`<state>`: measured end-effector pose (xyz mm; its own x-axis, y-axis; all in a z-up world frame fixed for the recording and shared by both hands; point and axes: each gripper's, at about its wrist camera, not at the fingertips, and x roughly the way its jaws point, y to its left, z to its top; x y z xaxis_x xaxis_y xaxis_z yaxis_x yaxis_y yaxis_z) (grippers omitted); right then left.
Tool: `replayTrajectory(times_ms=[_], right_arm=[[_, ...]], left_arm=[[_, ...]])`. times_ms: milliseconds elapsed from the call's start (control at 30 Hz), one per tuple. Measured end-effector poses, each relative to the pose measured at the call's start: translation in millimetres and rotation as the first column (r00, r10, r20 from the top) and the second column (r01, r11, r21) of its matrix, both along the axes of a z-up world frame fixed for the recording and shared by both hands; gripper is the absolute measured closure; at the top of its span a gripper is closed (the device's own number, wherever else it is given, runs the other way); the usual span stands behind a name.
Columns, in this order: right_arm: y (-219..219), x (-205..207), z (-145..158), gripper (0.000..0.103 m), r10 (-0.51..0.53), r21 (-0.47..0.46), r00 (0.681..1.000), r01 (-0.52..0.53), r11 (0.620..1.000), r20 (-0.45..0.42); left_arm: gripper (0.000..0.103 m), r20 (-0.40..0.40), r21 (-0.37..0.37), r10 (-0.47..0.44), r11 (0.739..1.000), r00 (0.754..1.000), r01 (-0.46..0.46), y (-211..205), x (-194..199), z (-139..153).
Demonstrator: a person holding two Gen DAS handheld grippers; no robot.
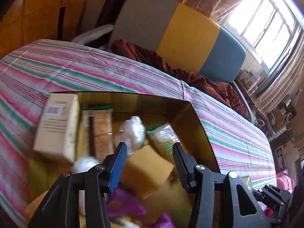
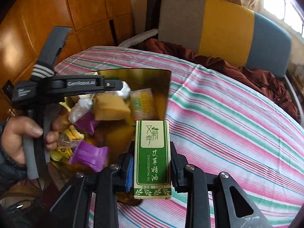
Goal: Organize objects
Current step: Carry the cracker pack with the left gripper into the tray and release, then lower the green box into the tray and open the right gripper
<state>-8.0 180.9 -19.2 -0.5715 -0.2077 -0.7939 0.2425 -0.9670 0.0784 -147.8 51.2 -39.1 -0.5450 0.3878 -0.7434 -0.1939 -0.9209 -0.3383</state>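
Note:
A gold-lined box [image 1: 197, 117] stands on the striped bedsheet [image 1: 76, 70], full of small items: a tan sponge block [image 1: 146, 169], a white carton [image 1: 57, 125], snack packets and purple wrappers [image 1: 121, 201]. My left gripper [image 1: 149, 164] is open above the box, its jaws on either side of the sponge block without touching it. In the right wrist view my right gripper [image 2: 152, 163] is shut on a green and cream essential-oil box [image 2: 153, 159], held upright by the near edge of the gold box [image 2: 163, 87]. The left gripper [image 2: 121, 88] shows there over the box.
A grey, yellow and blue headboard [image 2: 224, 26] and a crumpled maroon cloth [image 2: 237, 70] lie at the far side of the bed. Wooden wardrobe panels [image 2: 57, 19] stand at the left. A window [image 1: 266, 22] and a cluttered shelf are at the right.

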Motion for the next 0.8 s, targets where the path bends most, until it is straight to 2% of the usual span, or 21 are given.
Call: replayTrajectory(times_ms=[233,533,700,800], right_arm=[[-32.9,-10.3,-7.0,0.072,0.039,-0.006,0.999,-0.039,0.999,0.005],[-50.9,-24.0,-30.1,0.071,0.024,0.030,0.999,-0.025,0.999,0.043],[-53.1,-24.1,-35.6,0.053,0.007,0.022,0.999,-0.008,1.000,0.053],[-55.7,-18.4,-33.0,0.048,0.005,0.017,0.999,-0.005,1.000,0.045]], left_arm=[[0.052,-0.090,-0.107,0.051,0.992,0.995,-0.061,-32.2,43.3,12.1],[0.047,-0.188,-0.219,0.106,0.965,0.976,-0.147,-55.3,83.3,28.0],[0.044,-0.213,-0.229,0.117,0.959,0.970,-0.166,-60.2,96.1,33.6],[0.036,-0.231,-0.238,0.135,0.952,0.964,-0.190,-63.4,103.9,37.7]])
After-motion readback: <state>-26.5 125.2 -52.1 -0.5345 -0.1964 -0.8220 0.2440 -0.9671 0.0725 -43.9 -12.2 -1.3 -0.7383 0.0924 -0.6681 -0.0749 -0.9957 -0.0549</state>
